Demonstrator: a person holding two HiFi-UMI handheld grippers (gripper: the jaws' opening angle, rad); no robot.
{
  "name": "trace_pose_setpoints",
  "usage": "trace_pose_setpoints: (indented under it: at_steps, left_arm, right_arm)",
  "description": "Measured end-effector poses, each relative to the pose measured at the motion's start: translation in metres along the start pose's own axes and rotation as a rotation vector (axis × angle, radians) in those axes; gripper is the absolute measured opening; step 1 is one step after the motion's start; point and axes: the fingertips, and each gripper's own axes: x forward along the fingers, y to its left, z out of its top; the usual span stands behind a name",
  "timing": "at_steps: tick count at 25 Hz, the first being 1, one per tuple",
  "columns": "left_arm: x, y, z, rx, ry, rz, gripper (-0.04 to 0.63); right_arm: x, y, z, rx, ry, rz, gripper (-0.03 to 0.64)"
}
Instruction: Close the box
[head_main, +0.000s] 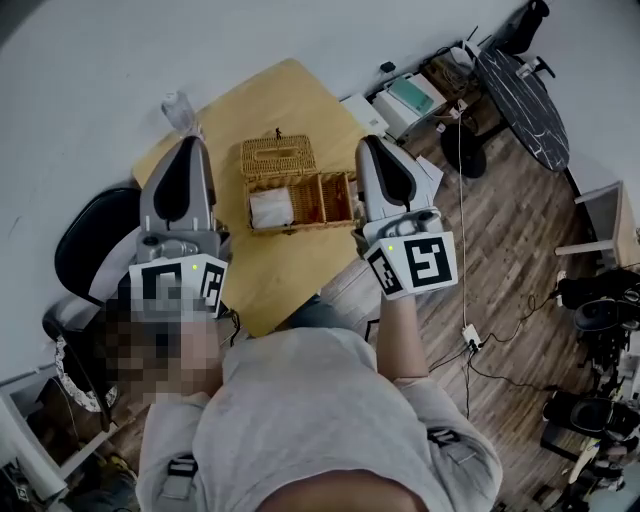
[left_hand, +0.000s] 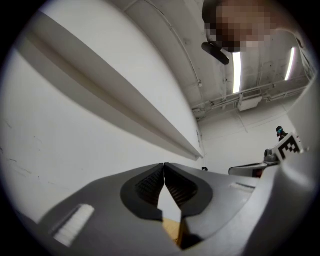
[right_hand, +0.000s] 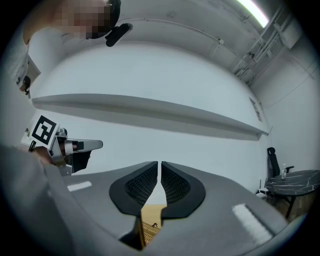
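A wicker box (head_main: 300, 201) stands open on the wooden table (head_main: 285, 275), its lid (head_main: 278, 155) thrown back toward the wall. A white cloth (head_main: 270, 208) lies in the box's left compartment. My left gripper (head_main: 189, 141) is held up left of the box and my right gripper (head_main: 370, 141) right of it, both pointing at the white wall. The left gripper (left_hand: 164, 164) is shut with its tips touching and nothing between them. My right gripper (right_hand: 159, 162) is shut too, empty. A sliver of the wicker lid (right_hand: 150, 227) shows below its pads.
A clear bottle (head_main: 178, 108) stands at the table's far left corner. A black chair (head_main: 85, 240) sits left of the table. On the wood floor to the right are a white machine (head_main: 400, 100), a dark round table (head_main: 520, 95) and cables (head_main: 465, 300).
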Motion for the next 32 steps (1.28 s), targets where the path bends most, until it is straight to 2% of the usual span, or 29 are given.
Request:
trace_pose_setpoints:
  at_steps: [8,19,23,32]
  left_arm:
    - [0.016,0.013,-0.013,0.028,0.015,0.119,0.058]
    - [0.014,0.024,-0.032,0.060,0.065,0.271,0.058]
    - [0.010,0.027,-0.038,0.070,0.078,0.317,0.058]
    - [0.011,0.032,-0.052,0.079,0.110,0.378,0.060]
  right_arm:
    - [0.058,-0.015,-0.030,0.024,0.086,0.168,0.025]
    - [0.126,-0.015,-0.111,0.042,0.332,0.416,0.029]
    - [0.142,-0.012,-0.143,0.086,0.432,0.474,0.031]
    - [0.163,0.000,-0.216,0.216,0.658,0.558,0.095]
